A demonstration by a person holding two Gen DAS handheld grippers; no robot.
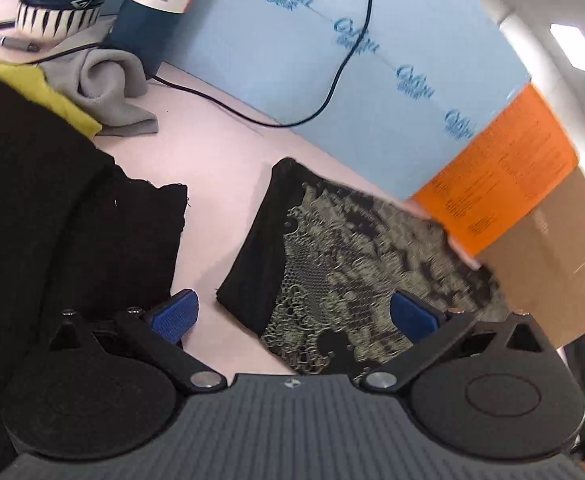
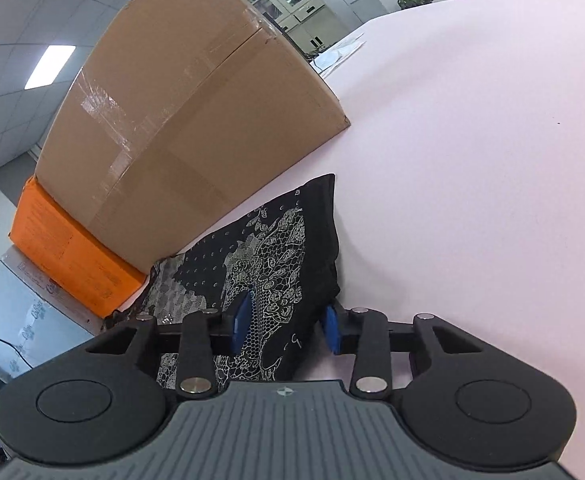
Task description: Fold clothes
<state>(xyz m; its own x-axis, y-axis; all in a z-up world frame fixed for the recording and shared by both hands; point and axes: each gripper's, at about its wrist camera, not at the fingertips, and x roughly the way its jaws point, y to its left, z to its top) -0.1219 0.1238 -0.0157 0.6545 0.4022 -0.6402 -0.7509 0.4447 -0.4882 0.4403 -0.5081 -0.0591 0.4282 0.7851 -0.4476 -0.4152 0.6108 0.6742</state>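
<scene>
now we work the black lace garment [image 2: 276,264] lying on the pink worktop [image 2: 472,184] beside the cardboard box [image 2: 180,128]. right gripper [image 2: 288,326] clenched on its edge, left gripper [image 1: 292,312] released above; next, carry the edge over.

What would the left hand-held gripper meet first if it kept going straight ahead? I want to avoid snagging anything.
Most likely the black lace-patterned garment lying between and just ahead of the open left hand-held gripper; beyond it sits the orange box. Depth is uncertain.
</scene>
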